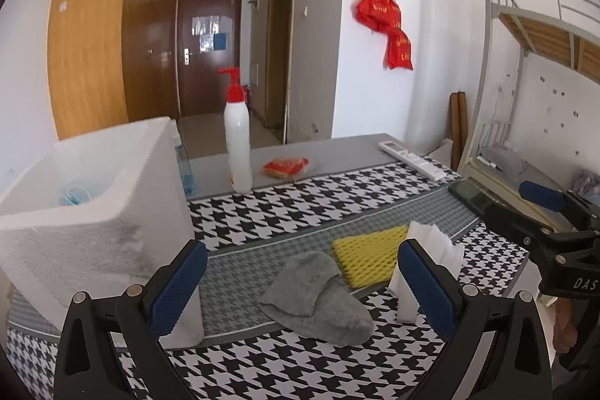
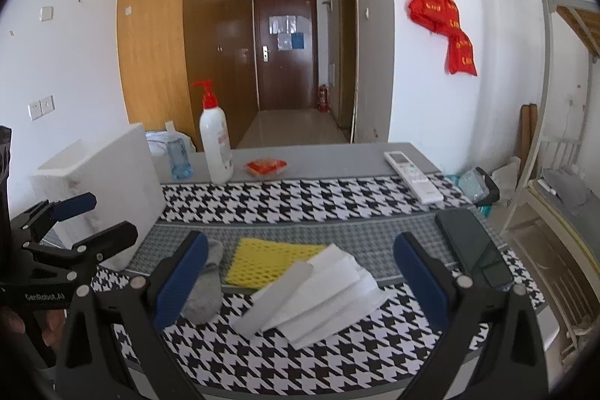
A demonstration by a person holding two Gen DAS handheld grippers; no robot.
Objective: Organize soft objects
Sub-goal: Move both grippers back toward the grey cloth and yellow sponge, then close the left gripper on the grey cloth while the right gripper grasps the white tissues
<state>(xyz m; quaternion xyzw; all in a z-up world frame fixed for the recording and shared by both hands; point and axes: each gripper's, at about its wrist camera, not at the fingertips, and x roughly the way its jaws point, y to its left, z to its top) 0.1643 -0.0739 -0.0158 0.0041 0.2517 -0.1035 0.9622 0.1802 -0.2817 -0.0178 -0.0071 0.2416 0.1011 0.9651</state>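
Our left gripper [image 1: 302,278] is spread wide and holds nothing. It hangs over the gray cloth [image 1: 318,295], which lies crumpled on the checked mat [image 1: 300,373]. Our right gripper [image 2: 300,278] is wide too, with nothing in it, and it hangs over the white foam sheets [image 2: 315,291].

We will use the gray cloth as our marker. The yellow foam net [image 1: 369,255] lies just beside the cloth, on its far right side, and the 2 may touch. The white foam sheets sit to the right of the cloth, past the net. The white foam box [image 1: 97,208] stands to the left of the cloth, open on top, with something blue inside.

We think all 3 soft things are very light. The cloth is floppy and will sag, so we should pinch it at a raised fold near its middle. The net is squishy and holey, so we should grab an edge gently. The foam sheets look thin, smooth and loose, so they could slide apart; we should squeeze the whole stack together at 1 end.
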